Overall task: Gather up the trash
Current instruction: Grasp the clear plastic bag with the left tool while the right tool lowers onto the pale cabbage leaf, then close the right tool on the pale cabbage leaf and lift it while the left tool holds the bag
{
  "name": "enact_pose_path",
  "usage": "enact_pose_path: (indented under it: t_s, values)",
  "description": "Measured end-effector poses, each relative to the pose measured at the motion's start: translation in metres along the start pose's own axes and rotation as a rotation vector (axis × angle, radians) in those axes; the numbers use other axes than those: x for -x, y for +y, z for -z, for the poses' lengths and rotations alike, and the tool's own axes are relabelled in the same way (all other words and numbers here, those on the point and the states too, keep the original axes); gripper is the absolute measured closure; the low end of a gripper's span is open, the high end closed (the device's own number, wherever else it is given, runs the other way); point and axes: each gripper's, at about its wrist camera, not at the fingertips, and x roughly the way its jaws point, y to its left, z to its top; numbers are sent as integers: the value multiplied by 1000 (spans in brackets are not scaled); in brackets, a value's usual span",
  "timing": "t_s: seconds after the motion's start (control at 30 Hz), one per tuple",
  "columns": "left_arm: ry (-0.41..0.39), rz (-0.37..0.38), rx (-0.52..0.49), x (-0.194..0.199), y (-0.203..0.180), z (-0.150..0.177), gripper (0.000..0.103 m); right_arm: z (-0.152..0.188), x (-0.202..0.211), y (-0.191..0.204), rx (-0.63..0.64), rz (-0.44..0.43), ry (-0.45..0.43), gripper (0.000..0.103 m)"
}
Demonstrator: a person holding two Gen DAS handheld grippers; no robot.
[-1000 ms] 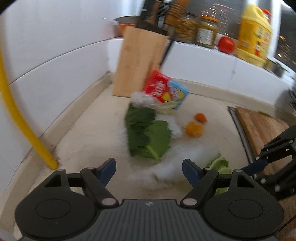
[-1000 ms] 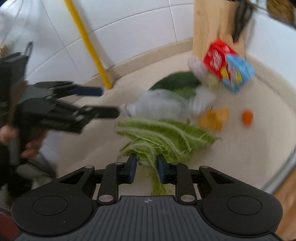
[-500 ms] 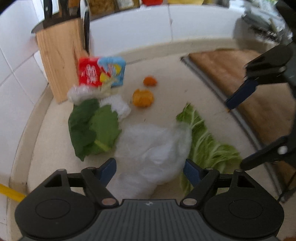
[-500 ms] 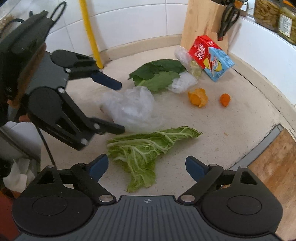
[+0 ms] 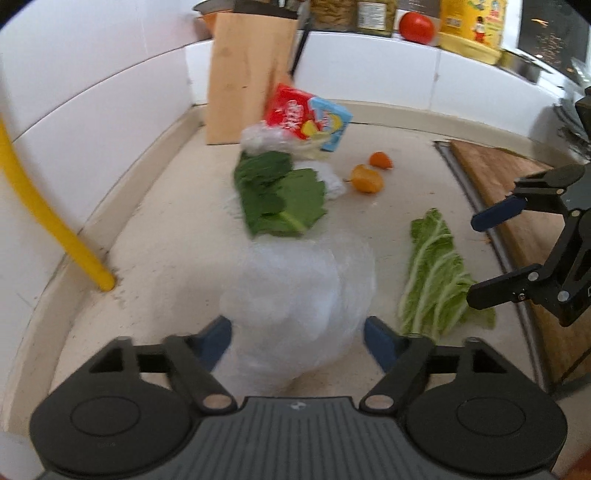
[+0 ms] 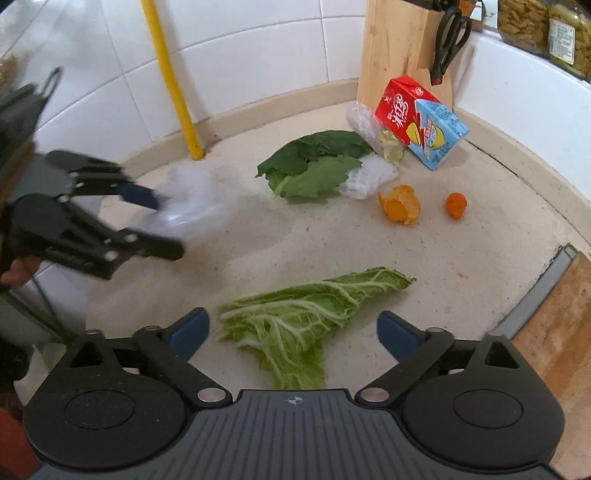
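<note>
A crumpled clear plastic bag (image 5: 299, 291) fills the gap between the fingers of my left gripper (image 5: 299, 341). Both pads touch its sides while the jaws are opening. In the right wrist view the same bag (image 6: 192, 203) hangs blurred in the left gripper (image 6: 166, 227) above the counter. My right gripper (image 6: 293, 332) is opening wide. A pale cabbage leaf (image 6: 303, 317) lies flat on the counter between its fingers, untouched. Farther back lie dark green leaves (image 6: 314, 166), a white foam net (image 6: 365, 179), two orange peels (image 6: 400, 205) and a red and blue carton (image 6: 421, 122).
A wooden knife block (image 6: 395, 51) with scissors stands in the corner behind the carton. A yellow pipe (image 6: 170, 81) runs up the tiled wall. A wooden cutting board (image 5: 517, 206) lies on the right. Jars, a tomato and a yellow bottle (image 5: 472, 26) line the ledge.
My right gripper went from nearly shut over the cabbage stem to wide open, and the leaf now lies on the counter. The plastic bag has shifted left along with my left gripper.
</note>
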Motion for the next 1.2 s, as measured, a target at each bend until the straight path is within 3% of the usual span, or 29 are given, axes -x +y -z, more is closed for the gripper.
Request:
enact_pose_path:
  t_s: [0.37,0.5,0.7,0.77,0.8,0.9,0.97,1.2]
  values:
    - [-58,-69,11,-9,-7,5,20,0,-30,-7,-165,72,-29,0]
    - [-66,-109,13,-16,-4,4,20,5,-35,-2,-194,62,-41,1]
    - [-68,-88,25,-26,-1,-1,20,4,-39,6,-194,65,-31,1]
    - [-41,-71,19,-33,-3,-4,26,5,-40,7,-192,84,-36,2]
    - [-23,-56,26,-35,-4,-4,39,4,-41,8,-185,94,-35,3]
    - [-16,-35,21,-31,-9,2,51,4,-39,12,-168,124,-37,26]
    - [-12,-23,15,-22,-11,7,54,4,-34,10,-180,120,-37,47]
    - [-30,-4,2,7,-16,18,56,11,-18,1,-240,93,-56,69]
